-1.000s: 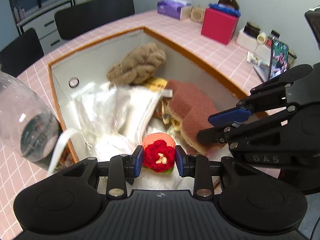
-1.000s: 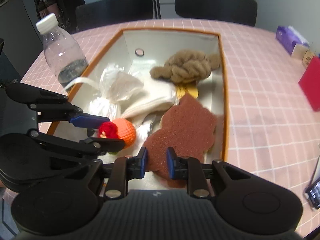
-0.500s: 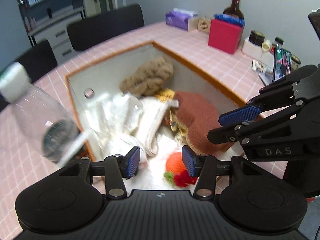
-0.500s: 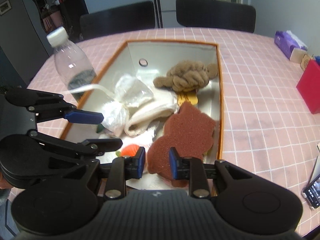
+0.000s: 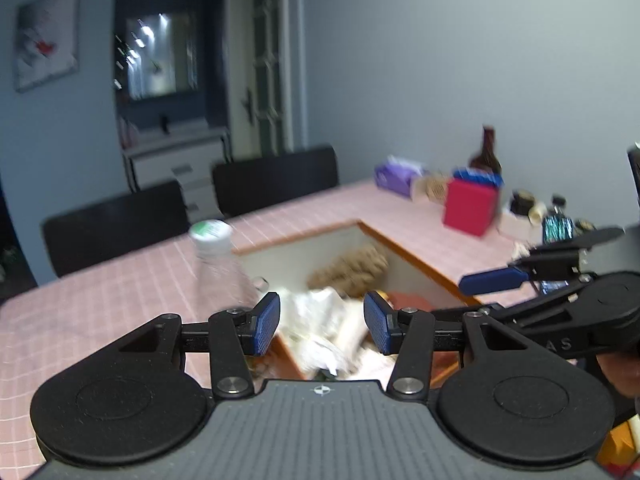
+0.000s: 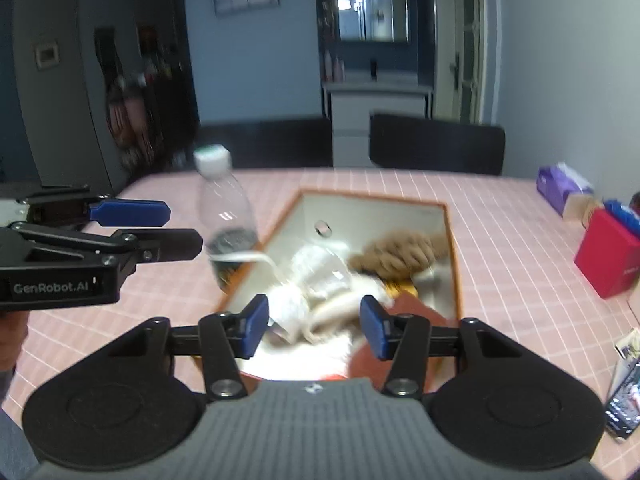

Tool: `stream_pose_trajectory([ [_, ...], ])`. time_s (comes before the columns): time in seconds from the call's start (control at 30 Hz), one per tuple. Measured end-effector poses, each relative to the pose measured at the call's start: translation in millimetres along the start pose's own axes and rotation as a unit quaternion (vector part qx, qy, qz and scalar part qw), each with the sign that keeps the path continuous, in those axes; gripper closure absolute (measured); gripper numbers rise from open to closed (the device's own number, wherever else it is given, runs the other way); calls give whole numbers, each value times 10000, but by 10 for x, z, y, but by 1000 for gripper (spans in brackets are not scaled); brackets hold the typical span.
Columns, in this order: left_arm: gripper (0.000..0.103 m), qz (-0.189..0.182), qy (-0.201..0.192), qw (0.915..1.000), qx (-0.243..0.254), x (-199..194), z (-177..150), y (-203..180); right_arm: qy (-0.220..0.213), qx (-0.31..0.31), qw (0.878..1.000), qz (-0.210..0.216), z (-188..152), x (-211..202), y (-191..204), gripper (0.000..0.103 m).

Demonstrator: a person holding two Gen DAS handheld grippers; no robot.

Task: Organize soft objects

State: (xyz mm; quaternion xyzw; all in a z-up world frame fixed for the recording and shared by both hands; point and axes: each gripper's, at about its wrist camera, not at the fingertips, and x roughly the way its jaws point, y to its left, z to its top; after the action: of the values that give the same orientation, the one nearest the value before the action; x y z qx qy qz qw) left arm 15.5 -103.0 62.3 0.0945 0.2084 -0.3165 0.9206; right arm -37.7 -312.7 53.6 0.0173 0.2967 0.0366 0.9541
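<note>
An orange-rimmed box [image 6: 455, 256] on the pink tiled table holds soft things: a brown knotted plush [image 6: 400, 254], white cloth and clear plastic bags [image 6: 320, 284], and a brown sponge [image 6: 408, 310]. The box [image 5: 416, 254], the plush [image 5: 352, 270] and the white cloth [image 5: 324, 320] also show in the left wrist view. My left gripper [image 5: 322, 328] is open and empty, raised above the box's near end. My right gripper [image 6: 314, 330] is open and empty, also raised there. The crocheted red and orange toy is hidden.
A clear water bottle [image 6: 226, 216] stands left of the box. A red box [image 6: 608, 258], a purple tissue pack [image 6: 560, 186] and a phone [image 6: 624, 408] are on the right. Black chairs [image 6: 436, 144] stand behind the table.
My left gripper let go of the red and orange toy into the box. Both grippers opened wider, lifted and tilted up away from the box.
</note>
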Motion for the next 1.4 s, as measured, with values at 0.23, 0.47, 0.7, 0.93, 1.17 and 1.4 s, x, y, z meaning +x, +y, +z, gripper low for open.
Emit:
stream_pose_trajectory([
  [0.23,46,814,-880,9927,91,-379,-301,50,-1001,-275,9946,-75,-243,-277,394,34],
  [0.47,32,1954,-1519,9678,452,-482,-770,-77,-1906,-168,9805,-453,-633,-401,624,20],
  [0.7,10,2610,-1667,9507,149,-480,-1087,-168,-2283,338,9692,-861,-1023,-445,678,13],
  [0.93,8,2994,-1387,9439,-133,-372,-1295,-172,-2158,122,9688,-1215,-1244,-308,758,6],
  [1.17,8,2763,-879,9563,-373,-273,-1445,-110,-1625,85,9782,-1291,-1345,-27,741,6],
  [1.4,8,2818,-330,9569,-614,-180,-1579,-60,-1314,-101,9833,-1258,-1398,123,803,6],
])
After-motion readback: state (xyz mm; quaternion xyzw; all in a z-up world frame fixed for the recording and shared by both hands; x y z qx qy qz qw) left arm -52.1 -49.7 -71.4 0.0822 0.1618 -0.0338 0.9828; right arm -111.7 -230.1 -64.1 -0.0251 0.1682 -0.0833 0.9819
